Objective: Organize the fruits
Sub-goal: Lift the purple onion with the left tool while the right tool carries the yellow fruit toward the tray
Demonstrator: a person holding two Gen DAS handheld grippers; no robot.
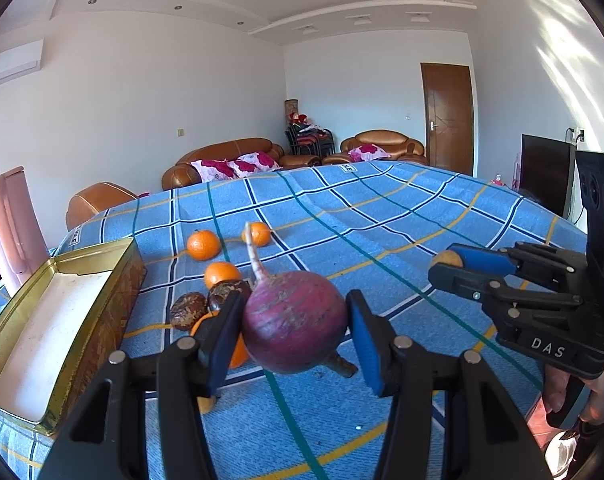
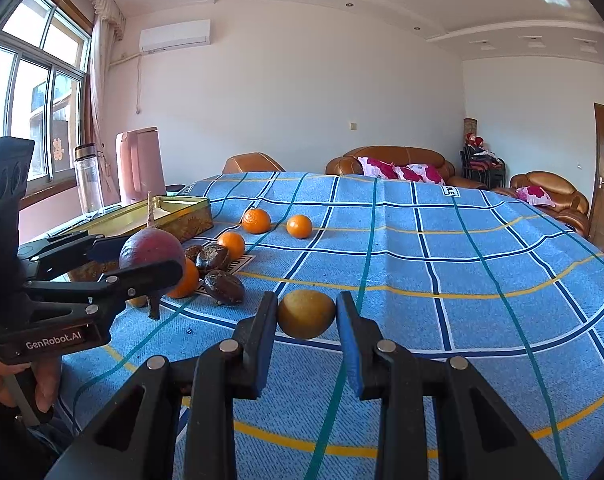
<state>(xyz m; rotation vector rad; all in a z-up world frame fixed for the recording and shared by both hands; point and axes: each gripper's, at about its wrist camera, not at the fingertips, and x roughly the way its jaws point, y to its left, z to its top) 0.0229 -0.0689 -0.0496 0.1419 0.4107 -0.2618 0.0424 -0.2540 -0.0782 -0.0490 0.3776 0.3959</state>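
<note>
Left gripper (image 1: pixel 294 328) clamped on a purple radish (image 1: pixel 293 320), held above the blue checked cloth (image 1: pixel 381 216); its pale root points up, its stalk end down. Right gripper (image 2: pixel 306 316) pinches a small yellow-brown fruit (image 2: pixel 306 314), kind unclear, also clear of the cloth. Gold tin (image 1: pixel 62 320) open at left, near corner cut off by the frame. Three oranges (image 1: pixel 203 244) lie loose beside it; a fourth is mostly hidden behind the left finger. Two dark wrinkled fruits (image 2: pixel 224 286) near the tin, type hard to tell. Person's hands only partly visible at frame edges.
</note>
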